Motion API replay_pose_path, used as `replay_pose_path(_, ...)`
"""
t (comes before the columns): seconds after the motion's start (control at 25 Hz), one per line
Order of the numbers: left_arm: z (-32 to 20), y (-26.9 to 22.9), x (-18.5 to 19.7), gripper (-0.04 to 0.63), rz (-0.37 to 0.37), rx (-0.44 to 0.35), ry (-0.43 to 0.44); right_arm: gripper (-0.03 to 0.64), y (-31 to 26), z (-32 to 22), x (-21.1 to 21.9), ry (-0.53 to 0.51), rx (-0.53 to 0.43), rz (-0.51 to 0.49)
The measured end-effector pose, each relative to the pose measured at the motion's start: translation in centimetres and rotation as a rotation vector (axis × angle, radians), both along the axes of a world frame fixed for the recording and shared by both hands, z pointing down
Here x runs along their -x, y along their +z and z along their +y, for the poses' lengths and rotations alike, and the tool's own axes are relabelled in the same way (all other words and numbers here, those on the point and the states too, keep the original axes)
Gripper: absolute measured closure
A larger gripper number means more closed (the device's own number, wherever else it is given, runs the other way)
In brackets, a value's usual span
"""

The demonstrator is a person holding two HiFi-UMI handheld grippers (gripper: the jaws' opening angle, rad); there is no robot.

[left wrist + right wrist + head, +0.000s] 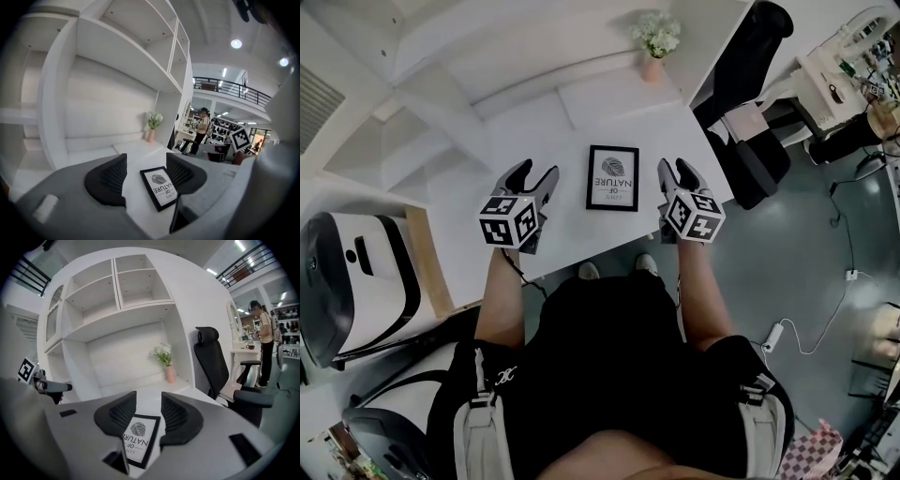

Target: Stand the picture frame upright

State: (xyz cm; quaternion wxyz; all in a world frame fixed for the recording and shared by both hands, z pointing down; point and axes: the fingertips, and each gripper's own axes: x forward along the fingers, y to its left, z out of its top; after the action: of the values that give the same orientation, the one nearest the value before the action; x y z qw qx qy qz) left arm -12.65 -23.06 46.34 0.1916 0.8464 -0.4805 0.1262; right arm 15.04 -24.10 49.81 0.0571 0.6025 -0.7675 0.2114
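The picture frame [612,178] lies flat, face up, on the white counter [572,234], roughly midway across it and nearer the front edge than the back. It has a black border around a white print with a leaf-like motif and lettering.

The left tool [534,174] hovers just to the frame's left. The right tool [676,169] hovers just to its right. Neither touches the frame. Both point toward the back of the counter.

Left tool: jaws spread, nothing pinched. In the left gripper view the frame shows through the gap, on the counter beyond the pads.

Right tool: jaws spread, nothing pinched. In the right gripper view the frame likewise shows through the gap, clear of the pads.

At the counter's back right corner stands a pink vase [652,66] with white flowers. A black chair [755,84] stands to the counter's right.
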Motion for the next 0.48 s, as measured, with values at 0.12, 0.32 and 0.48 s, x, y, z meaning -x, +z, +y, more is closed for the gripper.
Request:
replay_pose_path(0.12, -0.2, 1.3, 0.1, 0.336, -0.012, 0.032, 0.014, 0.462, 1.3, 0.1, -0.2, 0.012, 0.034, 0.0)
replay_pose_path(0.32, -0.8, 3.4, 0.4, 0.336, -0.026, 0.081, 0.026, 0.462, 3.5, 0.1, -0.1, 0.016, 0.094, -0.003)
replay_pose_path(0.48, -1.0, 5.6, 0.8, 0.336, -0.029, 0.14, 0.039, 0.462, 5.7, 0.0, 0.3, 0.008, 0.145, 0.015)
